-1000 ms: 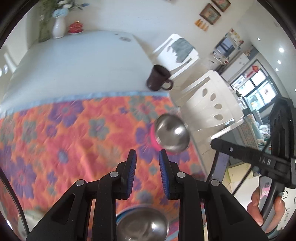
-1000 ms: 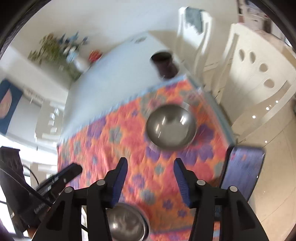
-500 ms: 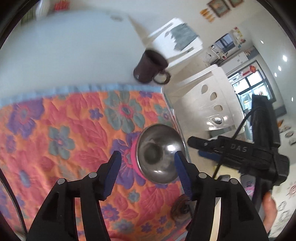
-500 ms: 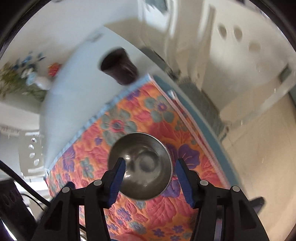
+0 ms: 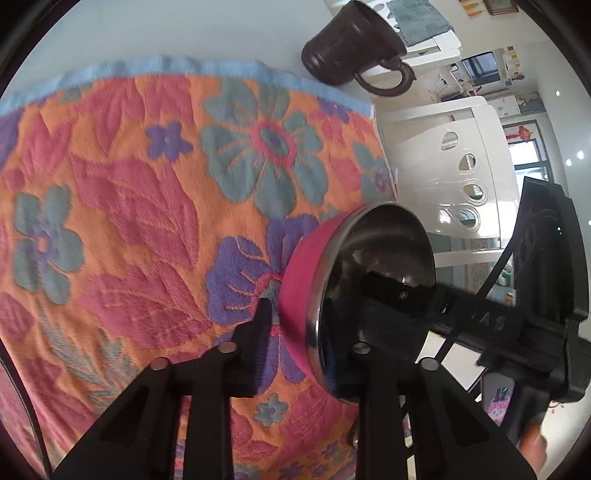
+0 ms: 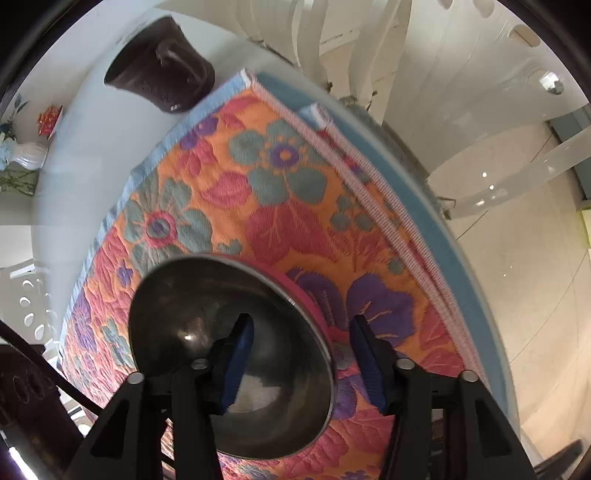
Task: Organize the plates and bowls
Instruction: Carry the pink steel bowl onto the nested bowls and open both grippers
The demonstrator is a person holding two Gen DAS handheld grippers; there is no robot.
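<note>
Floral cloth (image 5: 140, 206) on counter (image 6: 77, 155) — we see both jaws just closing across the bowl (image 6: 207, 332) rim: left gripper (image 5: 295, 332) clenched, right gripper (image 6: 301, 354) not pressing.

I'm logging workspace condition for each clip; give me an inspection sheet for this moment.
Surface: white table, its near part under a flowered cloth.
Job's things: one bowl, steel inside, pink outside, on the cloth near the table edge; no plates seen.
Clutter: brown mug on the bare table beyond the cloth; vase with flowers at the far end.
Grippers: left claw has just been closing and pinches the bowl's wall; right claw has just been closing, straddles the opposite rim, pads not pressing.
Cables: thin black cable at the right claw's body.
Surroundings: white chair, shiny floor.
</note>
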